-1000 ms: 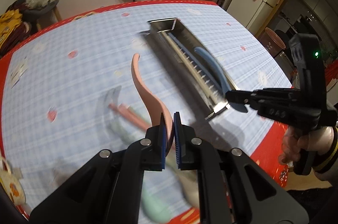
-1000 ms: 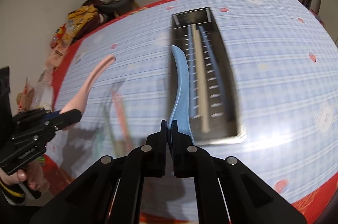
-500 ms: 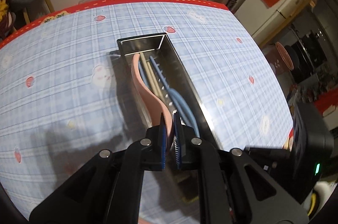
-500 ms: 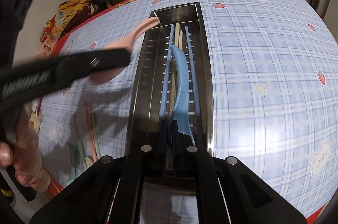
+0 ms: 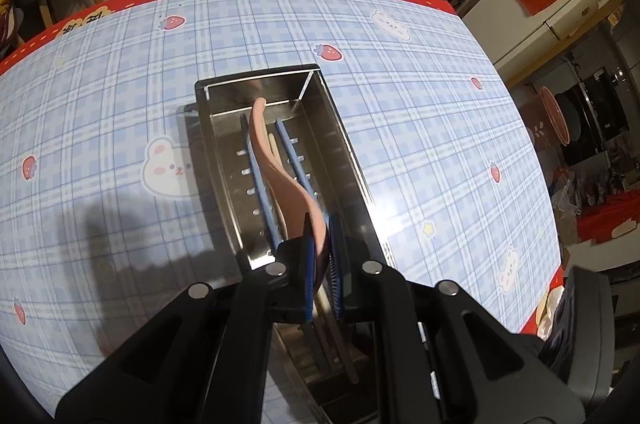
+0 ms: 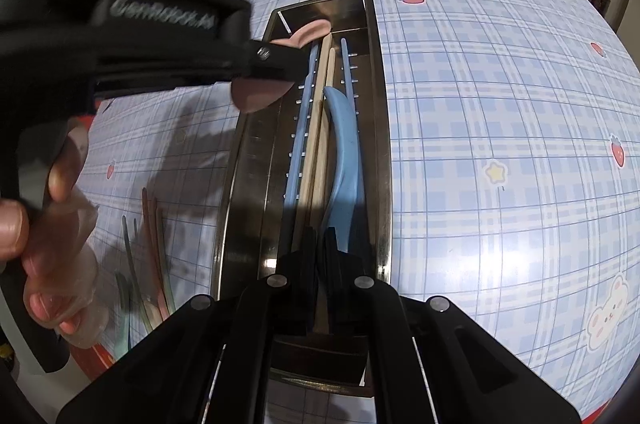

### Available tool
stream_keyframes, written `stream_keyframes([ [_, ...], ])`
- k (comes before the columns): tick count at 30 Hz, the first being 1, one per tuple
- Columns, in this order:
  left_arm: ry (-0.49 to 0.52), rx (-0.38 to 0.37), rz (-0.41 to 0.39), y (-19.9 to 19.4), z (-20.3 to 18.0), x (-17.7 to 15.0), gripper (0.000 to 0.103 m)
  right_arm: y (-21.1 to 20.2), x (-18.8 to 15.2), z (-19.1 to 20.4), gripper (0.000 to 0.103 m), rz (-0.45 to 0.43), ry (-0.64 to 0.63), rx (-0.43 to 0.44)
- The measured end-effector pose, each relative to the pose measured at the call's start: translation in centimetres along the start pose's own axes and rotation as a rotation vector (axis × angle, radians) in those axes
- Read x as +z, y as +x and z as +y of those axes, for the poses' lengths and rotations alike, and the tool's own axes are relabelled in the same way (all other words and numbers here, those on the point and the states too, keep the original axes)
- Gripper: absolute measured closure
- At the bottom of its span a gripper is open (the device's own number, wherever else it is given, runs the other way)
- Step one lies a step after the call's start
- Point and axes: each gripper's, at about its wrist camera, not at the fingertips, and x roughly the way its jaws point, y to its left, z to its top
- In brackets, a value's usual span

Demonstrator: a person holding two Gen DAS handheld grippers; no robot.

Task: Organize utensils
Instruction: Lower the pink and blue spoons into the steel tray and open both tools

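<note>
Left wrist view: the left gripper (image 5: 320,264) pinches a pink spoon (image 5: 276,168) above the steel tray (image 5: 344,144), handle toward its far end. Right wrist view: the right gripper (image 6: 319,264) clamps a blue spoon (image 6: 344,144) already low among chopsticks (image 6: 320,128); each spoon is best lowered flat, lengthwise, before release.

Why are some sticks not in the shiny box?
A few pink and green utensils lie loose on the tablecloth, left of the metal tray. They have not been put away yet; nothing looks broken.
</note>
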Motion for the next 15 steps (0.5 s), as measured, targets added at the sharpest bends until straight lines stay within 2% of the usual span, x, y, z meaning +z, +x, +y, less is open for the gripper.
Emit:
stream_keyframes([
  [10,-0.008,-0.034,0.027,0.8,-0.2,0.4,0.091,-0.5,-0.3,1.0,0.096,-0.014,-0.031,-0.008],
  [15,-0.018,-0.068,-0.02,-1.8,0.7,0.6,0.08,-1.9,-1.0,1.9,0.073,-0.04,-0.056,-0.019],
])
